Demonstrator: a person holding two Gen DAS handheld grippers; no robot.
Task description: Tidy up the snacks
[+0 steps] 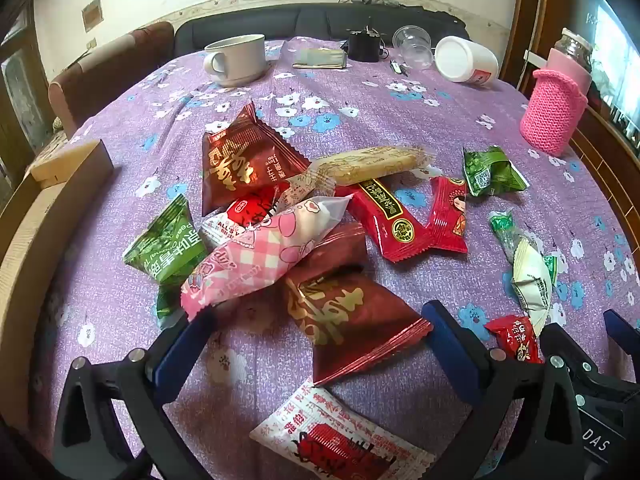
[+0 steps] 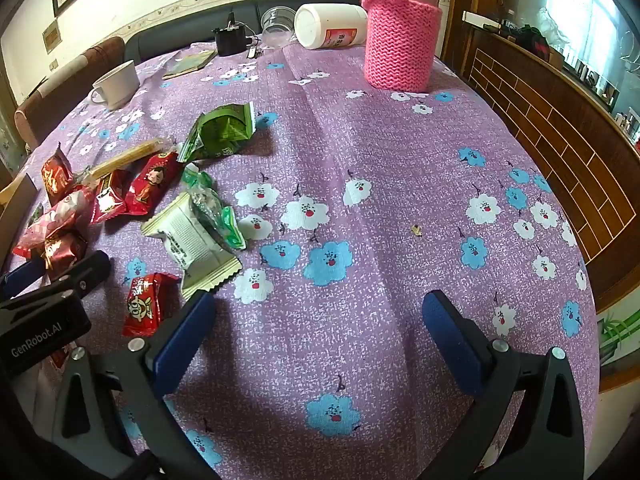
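Note:
A pile of snack packets lies on the purple flowered tablecloth (image 1: 360, 92). My left gripper (image 1: 316, 320) is open, its fingers either side of a dark red packet (image 1: 348, 316), with a pink checked packet (image 1: 260, 252) by the left finger. Green (image 1: 170, 240), red (image 1: 384, 220) and yellow bar (image 1: 372, 164) packets lie beyond. My right gripper (image 2: 316, 312) is open and empty over bare cloth. A white packet (image 2: 192, 240) and a small red packet (image 2: 146, 304) lie to its left. The left gripper's body (image 2: 44, 320) shows at the right wrist view's left edge.
A cardboard box (image 1: 52, 196) stands at the table's left edge. A white mug (image 1: 236, 60), a tipped white bottle (image 1: 466, 60), clear cups (image 1: 414, 46) and a black object (image 1: 364, 44) sit at the back. A pink knitted-sleeve jar (image 2: 402, 32) stands at the right.

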